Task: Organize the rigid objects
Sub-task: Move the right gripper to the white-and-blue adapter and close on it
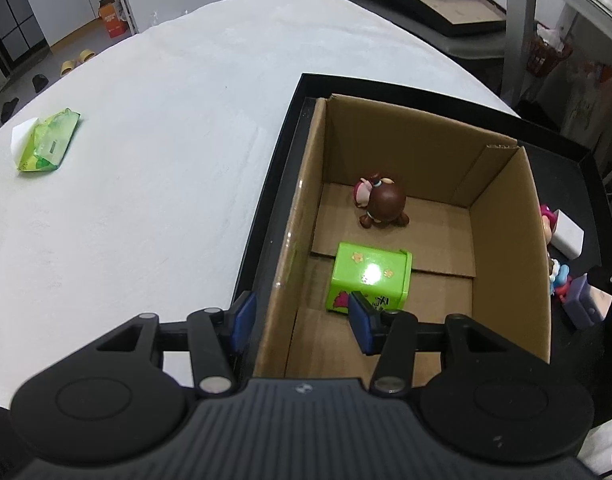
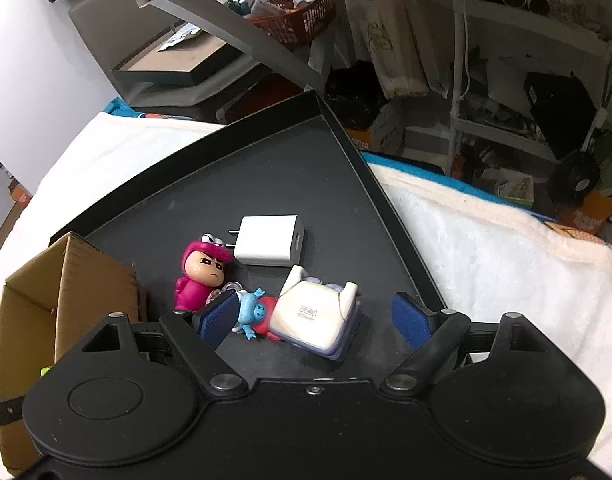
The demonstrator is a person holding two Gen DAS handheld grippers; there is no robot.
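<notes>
A cardboard box (image 1: 502, 216) stands in a black tray (image 1: 282, 184). Inside it lie a brown figurine (image 1: 386, 204) and a green plastic box (image 1: 366, 276). My left gripper (image 1: 302, 322) is open and straddles the box's left wall without pressing it, one finger outside and one just above the green box. In the right wrist view, my right gripper (image 2: 314, 322) hangs open over the tray (image 2: 306, 184). A white-and-lavender toy (image 2: 314, 316) and a small blue figure (image 2: 252, 310) lie between its fingers, untouched. A pink figure (image 2: 202, 272) and a white charger (image 2: 270, 246) lie just beyond.
A white cloth (image 1: 166, 160) covers the table. A green tissue pack (image 1: 48, 142) lies at its far left. The cardboard box's corner (image 2: 94, 280) stands left of the right gripper. Shelves with a red basket (image 2: 302, 20) and clutter are beyond the table edge.
</notes>
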